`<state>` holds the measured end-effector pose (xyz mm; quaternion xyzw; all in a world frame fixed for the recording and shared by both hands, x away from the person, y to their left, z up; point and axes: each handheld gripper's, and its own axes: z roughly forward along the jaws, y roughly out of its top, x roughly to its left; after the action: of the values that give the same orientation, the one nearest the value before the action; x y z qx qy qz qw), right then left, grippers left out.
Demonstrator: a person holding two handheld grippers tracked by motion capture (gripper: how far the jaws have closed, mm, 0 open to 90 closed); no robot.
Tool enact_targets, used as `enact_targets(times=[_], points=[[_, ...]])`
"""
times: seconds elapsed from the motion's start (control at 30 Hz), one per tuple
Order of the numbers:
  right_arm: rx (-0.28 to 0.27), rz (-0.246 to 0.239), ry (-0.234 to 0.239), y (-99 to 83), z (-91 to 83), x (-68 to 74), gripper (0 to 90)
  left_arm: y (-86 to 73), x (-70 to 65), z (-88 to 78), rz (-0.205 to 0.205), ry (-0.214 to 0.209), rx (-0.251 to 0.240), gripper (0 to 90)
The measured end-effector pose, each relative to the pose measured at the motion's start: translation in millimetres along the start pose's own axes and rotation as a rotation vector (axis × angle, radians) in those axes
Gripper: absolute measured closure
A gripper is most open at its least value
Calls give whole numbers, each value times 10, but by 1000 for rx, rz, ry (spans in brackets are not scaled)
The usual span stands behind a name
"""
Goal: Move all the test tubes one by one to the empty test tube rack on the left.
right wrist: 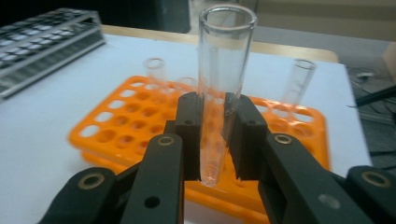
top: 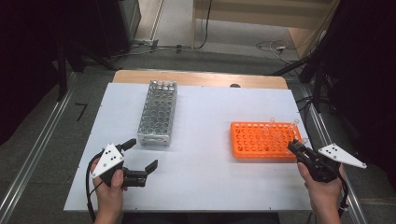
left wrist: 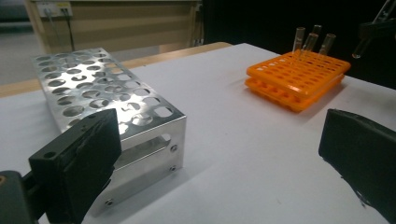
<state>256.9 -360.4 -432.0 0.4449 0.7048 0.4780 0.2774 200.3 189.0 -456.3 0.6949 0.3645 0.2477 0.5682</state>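
Right gripper (right wrist: pixel 212 140) is clamped on 1 clear glass test tube (right wrist: pixel 224 74), upright, tip just above the orange plastic rack (right wrist: pixel 116 135). Lift straight, no tilt, w/ firm grip; carry to the perforated steel rack (top: pixel 158 114). Left gripper (top: pixel 142 154) is wide open, empty, beside that rack.

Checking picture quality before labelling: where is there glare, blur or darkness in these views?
High view: dark flanks, evenly lit table. Left gripper view: glare on the metal rack, near tongs soft. Right gripper view: held glass tube sharp between the tongs, orange rack slightly blurred.
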Motion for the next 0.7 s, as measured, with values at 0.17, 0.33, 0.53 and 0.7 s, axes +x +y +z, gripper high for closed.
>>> enact_targets(times=[0.17,0.33,0.53,0.7], points=[[-2,-32,94,69,-30,282,735,37,-74,35,10,-20,12,0],[-4,-64,162,96,-6,519,735,77,-135,53,-4,-34,12,0],[10,-105,233,87,68,776,735,123,-255,108,3,-41,23,9],[27,-140,274,61,140,948,735,166,-354,160,-6,-71,39,13]])
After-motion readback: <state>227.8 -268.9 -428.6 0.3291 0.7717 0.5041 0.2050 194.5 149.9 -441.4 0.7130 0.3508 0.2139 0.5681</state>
